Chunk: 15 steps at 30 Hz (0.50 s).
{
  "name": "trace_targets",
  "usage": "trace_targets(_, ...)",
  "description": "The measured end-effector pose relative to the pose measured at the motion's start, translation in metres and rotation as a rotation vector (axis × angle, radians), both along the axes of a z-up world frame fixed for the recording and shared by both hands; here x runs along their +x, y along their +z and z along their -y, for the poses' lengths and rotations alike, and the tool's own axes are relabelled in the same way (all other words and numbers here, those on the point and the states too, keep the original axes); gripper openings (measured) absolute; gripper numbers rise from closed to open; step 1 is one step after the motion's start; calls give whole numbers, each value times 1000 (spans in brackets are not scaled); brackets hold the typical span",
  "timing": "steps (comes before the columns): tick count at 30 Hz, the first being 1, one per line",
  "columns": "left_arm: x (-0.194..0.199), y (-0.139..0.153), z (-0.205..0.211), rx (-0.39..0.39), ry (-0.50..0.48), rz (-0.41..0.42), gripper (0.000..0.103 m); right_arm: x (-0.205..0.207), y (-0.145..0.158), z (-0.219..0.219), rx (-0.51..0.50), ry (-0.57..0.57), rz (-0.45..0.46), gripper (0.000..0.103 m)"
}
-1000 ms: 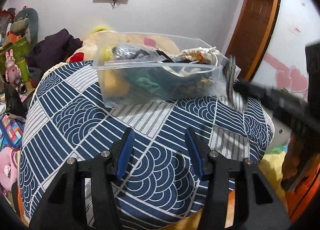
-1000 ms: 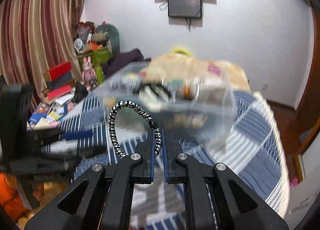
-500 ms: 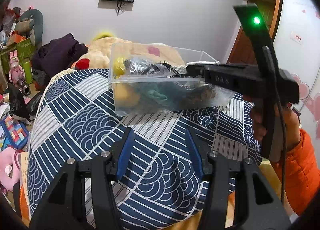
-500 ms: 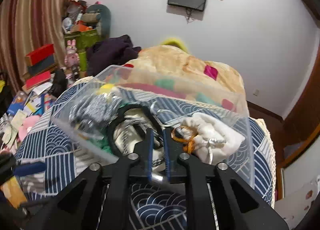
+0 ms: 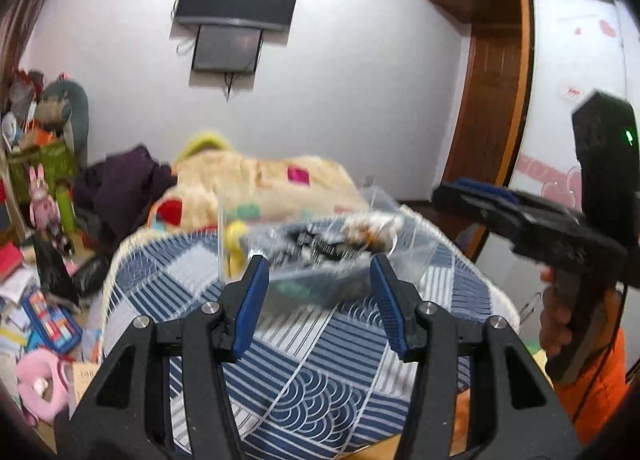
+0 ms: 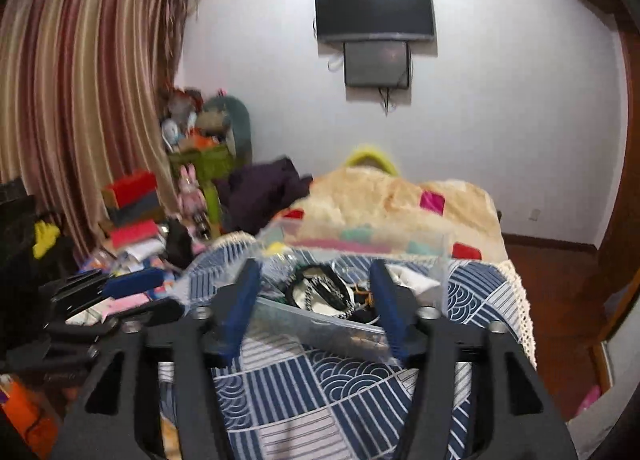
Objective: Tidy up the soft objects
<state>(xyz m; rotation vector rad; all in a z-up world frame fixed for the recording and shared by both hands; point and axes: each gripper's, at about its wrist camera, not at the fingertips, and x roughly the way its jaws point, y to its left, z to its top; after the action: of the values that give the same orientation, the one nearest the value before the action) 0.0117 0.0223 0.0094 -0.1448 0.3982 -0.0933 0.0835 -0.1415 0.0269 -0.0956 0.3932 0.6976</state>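
A clear plastic bin (image 6: 320,324) full of soft items sits on the blue-and-white patterned cover (image 6: 304,392). It also shows blurred in the left wrist view (image 5: 416,260). A black-and-white braided cord loop (image 6: 316,294) lies inside it among other pieces. My right gripper (image 6: 314,312) is open and empty, raised just in front of the bin. My left gripper (image 5: 318,304) is open and empty, also facing the bin from the near side. The right gripper's body (image 5: 532,228) shows at the right of the left wrist view.
A beige blanket (image 6: 400,196) and dark clothes (image 6: 260,192) lie behind the bin. Toys, boxes and books (image 6: 136,216) clutter the left side by the striped curtain (image 6: 80,100). A wooden door (image 5: 484,108) stands at the right. A screen (image 6: 374,12) hangs on the wall.
The right gripper carried the braided cord over the bin, opened and let it go inside, then drew back. The left gripper tilted upward and stayed open.
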Motion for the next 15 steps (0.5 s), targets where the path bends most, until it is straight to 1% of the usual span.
trace_targets(1, -3, 6, 2, 4, 1, 16, 60, -5, 3, 4, 14, -2, 9, 60)
trace_targets(2, -7, 12, 3, 8, 5, 31, 63, -11, 7, 10, 31, -4, 17, 65)
trace_targets(3, -10, 16, 5, 14, 10, 46, 70, -13, 9, 11, 42, -6, 21, 69)
trace_targets(4, -13, 21, 7, 23, 16, 62, 74, -17, 10, 15, 55, -9, 27, 71)
trace_targets(6, -19, 27, 10, 40, 24, 83, 79, -22, 13, 21, 74, -19, 38, 78)
trace_targets(10, -28, 34, 15, 64, 42, 117, 93, -33, 16, 27, 81, -38, 72, 84)
trace_targets(12, -32, 36, 17, 71, 47, 126, 97, -35, 15, 26, 81, -41, 80, 88)
trace_targets(15, -37, 39, 22, 84, 51, 133, 99, -41, 13, 25, 82, -50, 92, 88)
